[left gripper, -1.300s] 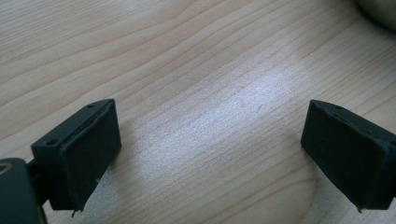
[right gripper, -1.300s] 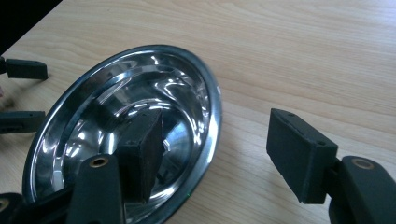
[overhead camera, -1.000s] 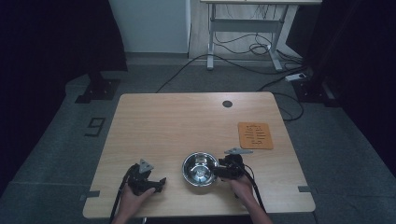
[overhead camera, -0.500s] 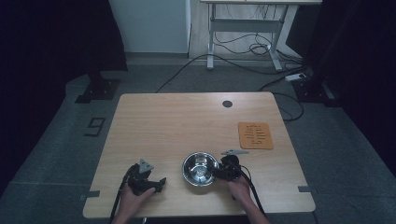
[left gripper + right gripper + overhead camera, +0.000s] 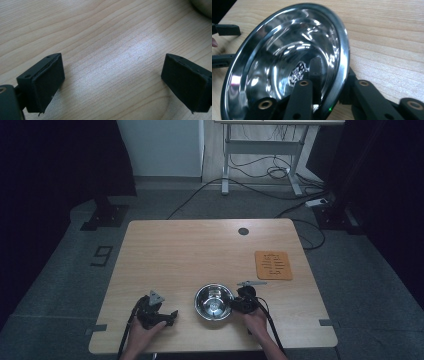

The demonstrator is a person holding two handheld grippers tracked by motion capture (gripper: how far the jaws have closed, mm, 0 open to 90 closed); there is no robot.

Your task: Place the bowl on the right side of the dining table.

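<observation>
High view: steel bowl point(image 5: 214, 301) lower centre of frame, on wooden table point(image 5: 200, 250). Right gripper point(image 5: 241, 304) at bowl's right rim; left gripper point(image 5: 167, 316) lower left, apart from bowl. Orange card point(image 5: 273, 265) right of centre.
Left gripper view: jaws wide apart, bare wood btwn; bowl edge point(image 5: 203, 7) upper right corner.
Right gripper view: jaws clamp bowl rim point(image 5: 342, 62), one inside, one outside; bowl tilted.
</observation>
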